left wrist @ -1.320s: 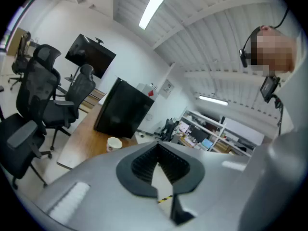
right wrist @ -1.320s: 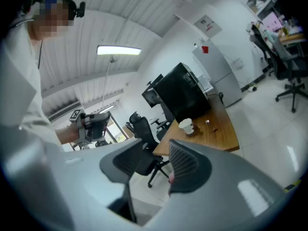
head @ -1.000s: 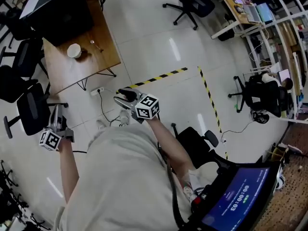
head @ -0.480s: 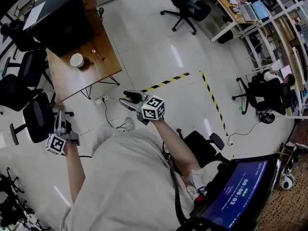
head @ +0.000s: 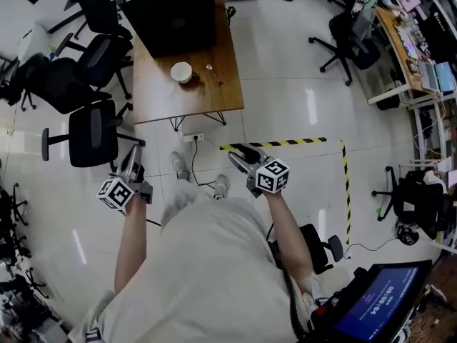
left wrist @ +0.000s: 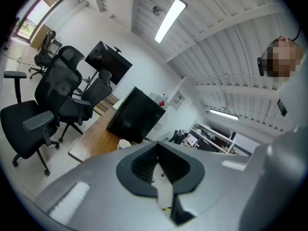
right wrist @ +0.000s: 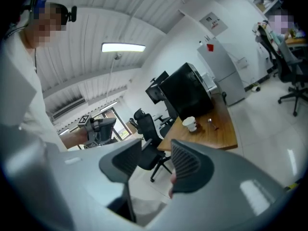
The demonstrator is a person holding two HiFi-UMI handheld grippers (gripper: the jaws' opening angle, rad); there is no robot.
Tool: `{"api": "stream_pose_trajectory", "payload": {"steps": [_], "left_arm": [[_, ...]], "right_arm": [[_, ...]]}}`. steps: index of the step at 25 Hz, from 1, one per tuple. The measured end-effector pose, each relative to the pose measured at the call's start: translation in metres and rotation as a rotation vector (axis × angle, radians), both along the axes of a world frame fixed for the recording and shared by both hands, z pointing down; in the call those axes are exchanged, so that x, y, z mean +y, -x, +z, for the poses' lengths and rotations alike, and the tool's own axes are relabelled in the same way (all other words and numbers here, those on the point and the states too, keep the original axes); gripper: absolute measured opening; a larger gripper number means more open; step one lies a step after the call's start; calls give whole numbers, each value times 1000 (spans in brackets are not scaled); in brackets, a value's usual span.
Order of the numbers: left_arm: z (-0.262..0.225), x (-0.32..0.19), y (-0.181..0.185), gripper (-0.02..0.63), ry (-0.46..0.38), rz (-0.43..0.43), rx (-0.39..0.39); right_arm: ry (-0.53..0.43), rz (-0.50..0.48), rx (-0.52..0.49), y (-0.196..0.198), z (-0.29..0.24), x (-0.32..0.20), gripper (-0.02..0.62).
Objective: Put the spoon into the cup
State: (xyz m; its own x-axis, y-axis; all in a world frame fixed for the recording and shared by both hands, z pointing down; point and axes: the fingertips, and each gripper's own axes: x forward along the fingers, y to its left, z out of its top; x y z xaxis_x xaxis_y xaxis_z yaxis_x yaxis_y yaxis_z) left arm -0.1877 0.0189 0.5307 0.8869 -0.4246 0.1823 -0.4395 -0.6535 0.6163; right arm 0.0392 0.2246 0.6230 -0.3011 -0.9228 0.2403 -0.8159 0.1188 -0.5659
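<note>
A white cup (head: 181,71) is seen upright on a wooden surface (head: 161,95), with the spoon (head: 212,73) laid flat just right of the cup, apart from it and not inside it. A black box (head: 178,13) is set behind the cup, and black chairs (head: 89,131) are gathered to the cup's left. Both claws are held over the pale floor (head: 285,98), well apart from the cup on its near side, with striped tape (head: 300,142) laid on the floor between the right claw and the cup's side of the room. The left claw (head: 132,161) is drawn narrow: in the left gripper view its ribbed pads (left wrist: 145,162) are met at the tips and nothing is gripped. The right claw (head: 241,156) is spread wide and is empty; in the right gripper view a chair and bare floor are framed in its gap, and the cup (right wrist: 190,122) and spoon (right wrist: 212,123) are seen far beyond it
</note>
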Motion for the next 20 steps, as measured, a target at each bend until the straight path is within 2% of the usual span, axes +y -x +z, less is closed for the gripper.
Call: {"api": "stream_pose_trajectory", "payload": {"steps": [4,7,14,20], "left_arm": [[22,-22,10,0,51,19,-22],[30,-43,7,0,71,54,-30],[31,-122,-20,0,-16,202,-106],[26,-194,-36,0,-102,301,-112]], "right_arm": [[52,20,30,12,12,-22,179],[75,72,28,12,14,-40,173],[132,245,48,-4,15,-97,164],[133,283,109,-8,14,-170,147]]}}
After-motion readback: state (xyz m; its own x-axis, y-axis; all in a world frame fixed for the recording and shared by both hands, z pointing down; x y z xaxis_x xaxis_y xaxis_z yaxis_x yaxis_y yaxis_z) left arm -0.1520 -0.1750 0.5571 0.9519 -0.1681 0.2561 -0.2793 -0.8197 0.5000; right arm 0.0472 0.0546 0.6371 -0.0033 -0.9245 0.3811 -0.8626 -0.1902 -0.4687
